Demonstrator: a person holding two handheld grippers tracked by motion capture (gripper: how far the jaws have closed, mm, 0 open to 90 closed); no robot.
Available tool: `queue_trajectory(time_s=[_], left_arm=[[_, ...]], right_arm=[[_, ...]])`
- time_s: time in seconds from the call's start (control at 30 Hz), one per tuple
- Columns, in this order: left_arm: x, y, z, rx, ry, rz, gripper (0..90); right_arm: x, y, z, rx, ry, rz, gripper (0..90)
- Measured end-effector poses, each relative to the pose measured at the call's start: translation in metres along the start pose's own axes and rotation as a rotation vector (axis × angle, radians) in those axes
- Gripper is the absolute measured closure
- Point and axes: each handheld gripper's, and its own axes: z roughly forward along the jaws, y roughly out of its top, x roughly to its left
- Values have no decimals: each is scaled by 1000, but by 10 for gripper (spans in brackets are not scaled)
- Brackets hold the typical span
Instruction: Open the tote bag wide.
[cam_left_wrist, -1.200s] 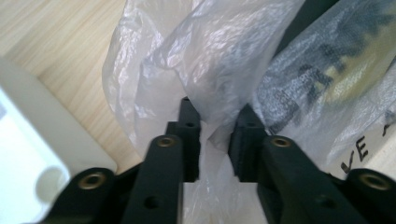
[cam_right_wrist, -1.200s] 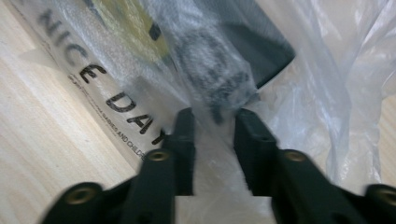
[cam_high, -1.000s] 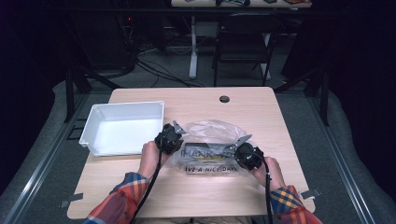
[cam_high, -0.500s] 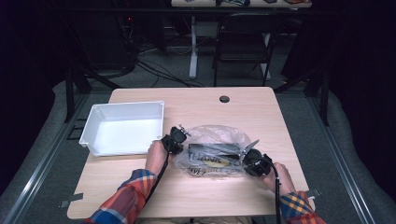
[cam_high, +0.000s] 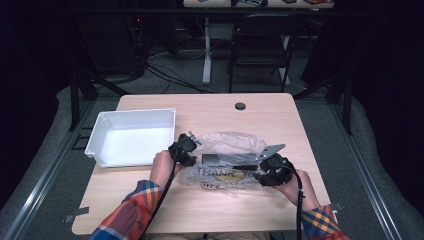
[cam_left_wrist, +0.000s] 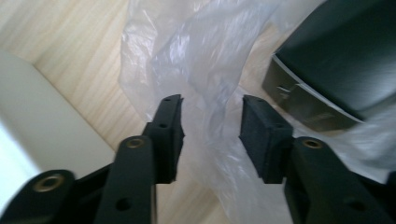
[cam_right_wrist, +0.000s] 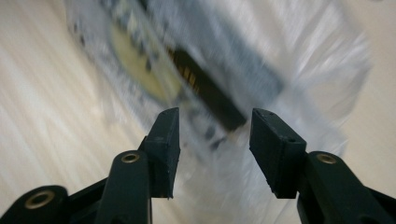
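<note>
A clear plastic bag (cam_high: 230, 147) with dark print and a yellow mark lies on the wooden table (cam_high: 210, 210), and a dark flat box (cam_high: 227, 160) is inside it. My left gripper (cam_high: 183, 150) is at the bag's left end. Its jaws have just been opening, and in the left gripper view (cam_left_wrist: 212, 126) loose film (cam_left_wrist: 205, 70) runs between the pads without being pressed. The box (cam_left_wrist: 336, 56) lies to the right there. My right gripper (cam_high: 270, 172) is at the bag's right end. Its jaws have just been opening too (cam_right_wrist: 215, 135), and they stand over the blurred bag (cam_right_wrist: 299, 70) and box (cam_right_wrist: 210, 93).
A white empty tray (cam_high: 107, 127) stands at the table's left, close to my left gripper; its wall (cam_left_wrist: 32, 121) is in the left gripper view. A small black disc (cam_high: 240, 106) sits near the far edge. A folding chair (cam_high: 260, 45) stands beyond the table.
Both grippers' jaws have come apart from the bag's ends. The bag has gathered in a little and lies slack on the table. The right gripper has drawn slightly toward the near right.
</note>
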Motion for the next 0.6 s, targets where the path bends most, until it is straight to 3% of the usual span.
queue_trajectory(time_s=[0.03,0.1,0.13,0.17,0.2,0.23,0.27,0.33,0.47,0.6], left_arm=[[0,1,-5,-9,-3,6,562],[-1,1,-13,-21,-9,4,561],[-1,1,-16,-22,-20,5,557],[-1,0,-20,-27,-34,7,557],[-1,-1,-22,-30,-49,1,562],[-1,-1,-22,-30,-49,1,567],[0,-2,-23,-37,-62,-2,590],[2,-3,-21,-40,-83,-9,618],[7,-5,-12,-45,-103,-32,743],[12,-6,1,-35,-105,-50,815]], right_arm=[[2,7,-7,-49,-62,-6,465],[1,9,-6,-47,-88,-6,447],[0,11,-2,-30,-130,-4,444],[-5,12,8,35,-183,-8,427],[-7,12,13,53,-201,-6,435],[-7,12,13,53,-201,-6,435],[-17,10,26,114,-189,12,479],[-24,8,33,126,-176,35,599],[-36,6,41,105,-149,87,820],[-51,7,52,80,-146,151,890]])
